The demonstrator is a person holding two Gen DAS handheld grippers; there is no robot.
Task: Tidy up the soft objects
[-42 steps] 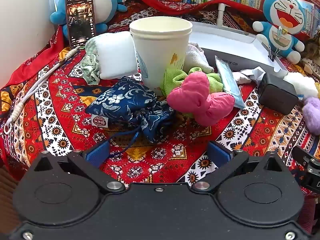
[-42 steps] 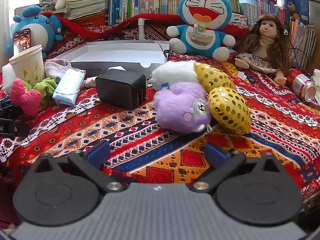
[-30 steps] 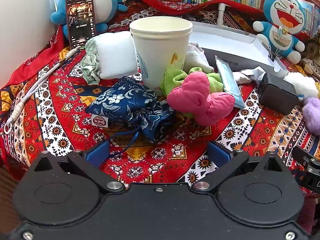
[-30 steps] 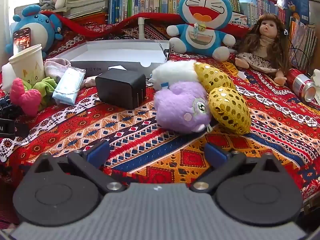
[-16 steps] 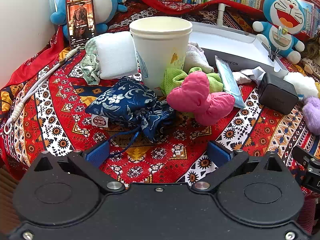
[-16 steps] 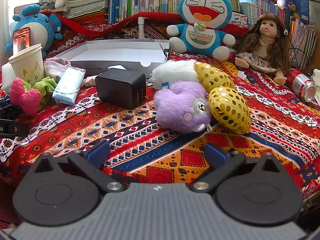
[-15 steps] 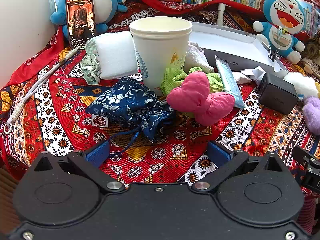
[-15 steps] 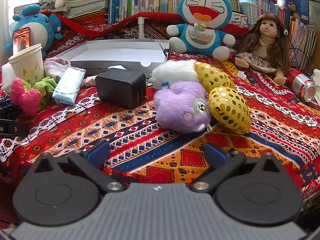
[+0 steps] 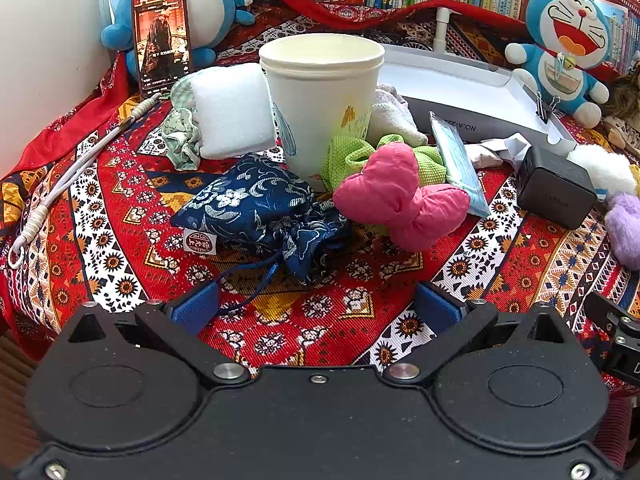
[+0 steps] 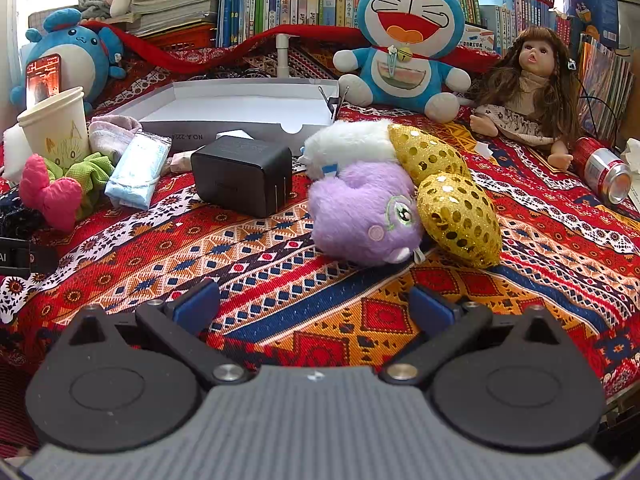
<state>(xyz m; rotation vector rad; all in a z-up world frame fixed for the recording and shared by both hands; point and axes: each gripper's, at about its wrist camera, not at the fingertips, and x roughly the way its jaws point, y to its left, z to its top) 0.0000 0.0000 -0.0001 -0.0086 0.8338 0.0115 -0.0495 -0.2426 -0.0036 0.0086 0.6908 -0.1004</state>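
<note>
My left gripper (image 9: 316,308) is open and empty, low over the patterned cloth. Just beyond it lie a blue brocade pouch (image 9: 256,208) and a pink heart-shaped cushion (image 9: 400,204), with a green cloth (image 9: 352,156) and a white foam block (image 9: 232,110) around a paper cup (image 9: 322,96). My right gripper (image 10: 314,308) is open too, nothing between its fingers. Ahead of it sit a purple plush (image 10: 364,214), two gold sequin cushions (image 10: 460,220) and a white furry piece (image 10: 348,146). A white shallow box (image 10: 224,108) lies behind.
A black charger block (image 10: 242,174), a blue tissue pack (image 10: 138,170) and a red can (image 10: 604,170) lie on the cloth. A phone (image 9: 162,38) leans on a blue plush. A Doraemon toy (image 10: 406,44), a doll (image 10: 528,88) and bookshelves line the back.
Neither gripper nor any object has moved; only the picture on the phone screen differs.
</note>
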